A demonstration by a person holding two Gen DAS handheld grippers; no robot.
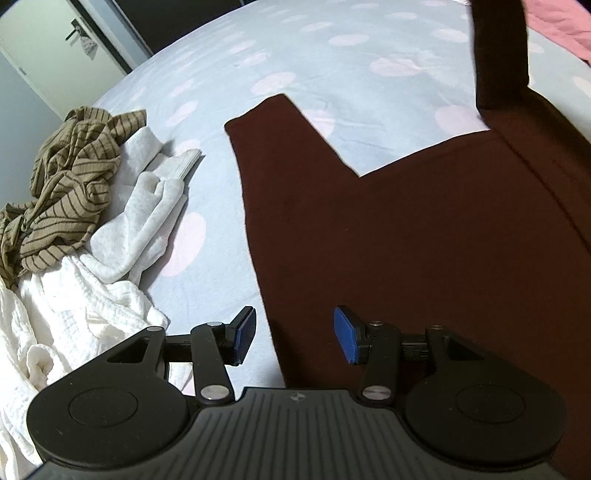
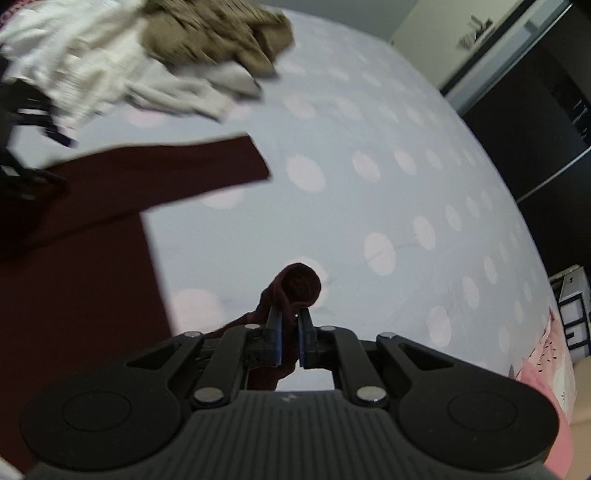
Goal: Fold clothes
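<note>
A dark maroon long-sleeved garment (image 1: pixel 424 236) lies spread flat on the bed, one sleeve (image 1: pixel 266 125) stretched out to the far left. My left gripper (image 1: pixel 295 334) hovers open over the garment's left edge, with nothing between its blue pads. In the right wrist view my right gripper (image 2: pixel 290 328) is shut on the cuff of the other maroon sleeve (image 2: pixel 299 286), whose bunched end pokes out beyond the fingertips. In the left wrist view that sleeve (image 1: pixel 500 55) rises off the bed at the top right.
A heap of clothes lies left of the garment: a tan striped piece (image 1: pixel 70 177), a white fleece (image 1: pixel 147 221) and a white waffle-knit piece (image 1: pixel 62 314). The bed sheet (image 2: pixel 369 206) is pale blue with pink dots. Pink bedding (image 1: pixel 561 26) lies at the far right, with dark wardrobe doors (image 2: pixel 535 122) beyond the bed.
</note>
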